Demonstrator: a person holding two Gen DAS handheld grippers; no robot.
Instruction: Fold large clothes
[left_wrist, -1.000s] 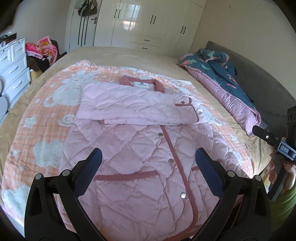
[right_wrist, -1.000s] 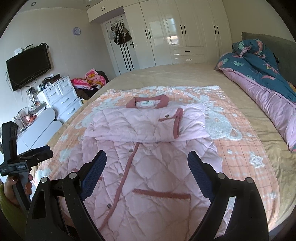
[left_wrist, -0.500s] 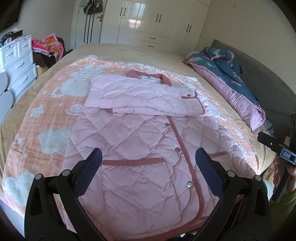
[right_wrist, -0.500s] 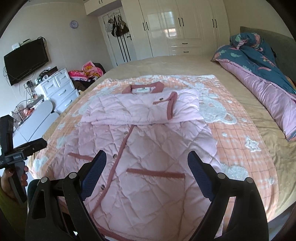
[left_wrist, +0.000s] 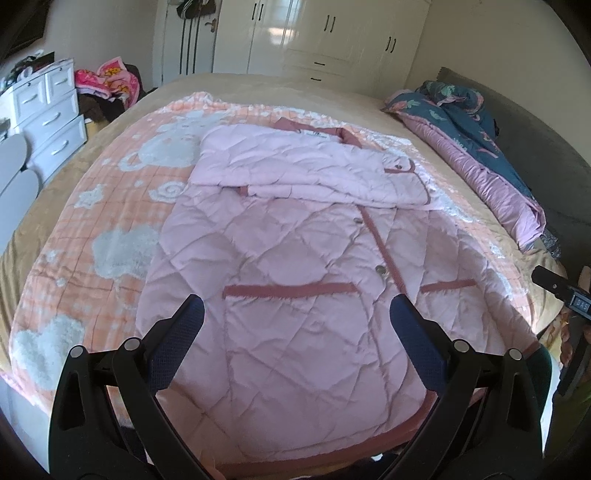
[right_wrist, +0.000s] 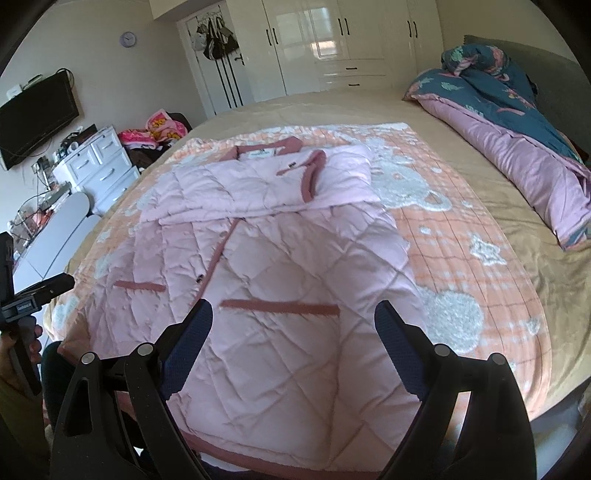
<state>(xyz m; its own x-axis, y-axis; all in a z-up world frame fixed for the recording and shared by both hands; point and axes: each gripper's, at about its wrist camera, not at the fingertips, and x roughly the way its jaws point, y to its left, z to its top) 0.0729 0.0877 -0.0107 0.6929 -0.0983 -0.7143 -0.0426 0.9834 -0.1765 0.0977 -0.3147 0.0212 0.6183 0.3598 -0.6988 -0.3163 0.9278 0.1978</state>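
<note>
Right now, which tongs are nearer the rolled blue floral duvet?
Right. The right tongs hover at the pink quilted coat's hem on the duvet's side; the left tongs sit farther along it, toward the white chest of drawers.

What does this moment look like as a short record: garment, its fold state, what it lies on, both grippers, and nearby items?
garment: pink quilted coat, darker pink trim, front up
fold state: both sleeves folded across the chest; hem not yet folded
surface: orange patterned blanket on a bed
left gripper: open, above the coat's lower part, holding nothing
right gripper: open, above the coat's lower part, holding nothing
nearby: rolled blue and pink quilt along the bed's far side; white drawer unit; white wardrobe
</note>
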